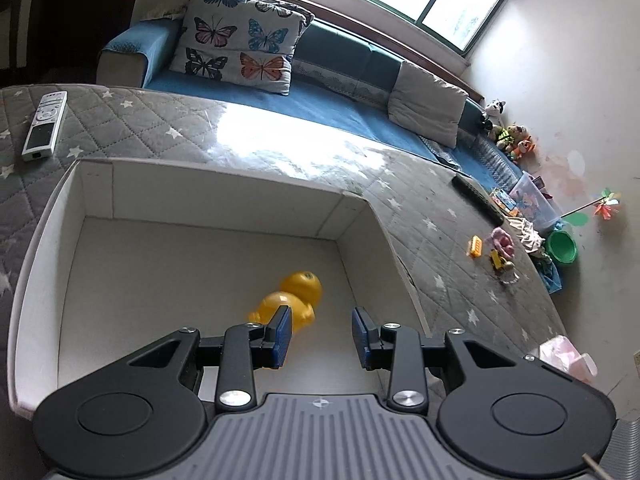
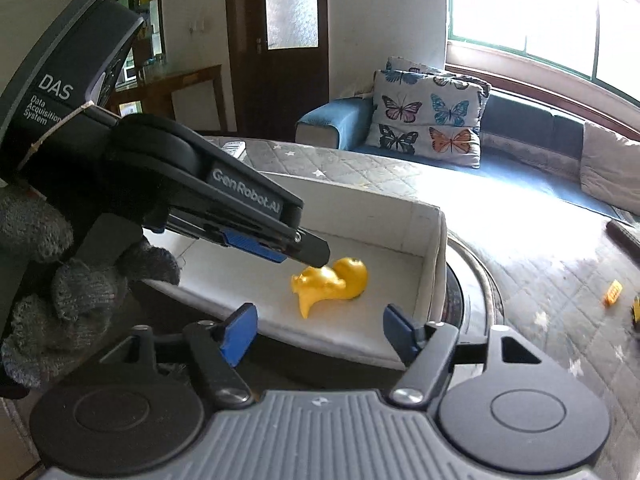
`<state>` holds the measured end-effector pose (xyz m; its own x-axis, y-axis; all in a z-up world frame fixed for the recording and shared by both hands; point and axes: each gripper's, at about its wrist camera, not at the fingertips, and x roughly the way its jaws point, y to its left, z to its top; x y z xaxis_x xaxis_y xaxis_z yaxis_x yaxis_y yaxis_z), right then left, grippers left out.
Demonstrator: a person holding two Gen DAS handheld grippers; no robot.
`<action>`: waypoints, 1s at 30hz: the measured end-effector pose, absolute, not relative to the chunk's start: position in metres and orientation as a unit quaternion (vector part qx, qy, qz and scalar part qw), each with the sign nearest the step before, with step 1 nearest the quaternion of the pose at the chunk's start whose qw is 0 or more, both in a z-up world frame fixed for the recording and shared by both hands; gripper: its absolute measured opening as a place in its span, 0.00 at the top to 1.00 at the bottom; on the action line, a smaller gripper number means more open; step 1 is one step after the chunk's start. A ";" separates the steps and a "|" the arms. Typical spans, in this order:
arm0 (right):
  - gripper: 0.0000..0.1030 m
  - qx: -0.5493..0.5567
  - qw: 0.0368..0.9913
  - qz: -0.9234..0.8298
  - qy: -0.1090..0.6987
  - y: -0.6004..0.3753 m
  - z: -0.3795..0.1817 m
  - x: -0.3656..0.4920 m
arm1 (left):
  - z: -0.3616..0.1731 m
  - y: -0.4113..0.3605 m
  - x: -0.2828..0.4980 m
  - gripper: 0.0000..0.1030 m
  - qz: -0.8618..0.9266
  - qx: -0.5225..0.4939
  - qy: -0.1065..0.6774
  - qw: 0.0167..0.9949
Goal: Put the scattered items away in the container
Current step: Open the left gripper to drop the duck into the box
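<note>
A yellow rubber duck (image 1: 298, 300) lies on its side on the floor of the white cardboard box (image 1: 224, 178). My left gripper (image 1: 320, 334) hovers inside the box, open, and its left pad hides part of the duck; nothing is between the pads. In the right wrist view the duck (image 2: 332, 284) lies in the box (image 2: 434, 264), and the left gripper (image 2: 308, 251) hangs just over it. My right gripper (image 2: 320, 334) stands open and empty at the box's near rim. Small toys stay on the quilted table: a yellow bus (image 1: 476, 247), a yellow vehicle (image 1: 497, 260) and a pink item (image 1: 502, 240).
A white remote (image 1: 44, 126) lies on the table left of the box, and a dark remote (image 1: 476, 196) near the far right edge. A pink packet (image 1: 564, 356) sits at the near right. Behind the table runs a blue sofa (image 1: 320, 100) with cushions. A gloved hand (image 2: 60, 280) holds the left gripper.
</note>
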<state>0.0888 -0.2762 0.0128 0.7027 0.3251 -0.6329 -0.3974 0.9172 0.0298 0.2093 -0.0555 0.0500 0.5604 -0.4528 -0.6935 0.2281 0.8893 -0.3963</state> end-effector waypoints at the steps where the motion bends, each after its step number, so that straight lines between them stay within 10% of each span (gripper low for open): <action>1: 0.28 -0.053 0.922 0.195 0.331 -0.277 0.013 0.082 | 0.051 -0.055 0.204 0.65 -0.196 -0.131 0.424 0.874; 30: 0.13 -0.015 0.923 0.149 0.353 -0.300 -0.020 0.001 | 0.034 -0.091 0.116 0.65 -0.240 -0.095 0.440 0.861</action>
<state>0.0015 -0.3003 -0.0202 0.7059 0.2642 -0.6572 -0.2861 0.9551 0.0768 0.1161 -0.0911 0.0338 0.4989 -0.4954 -0.7111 0.3290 0.8673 -0.3735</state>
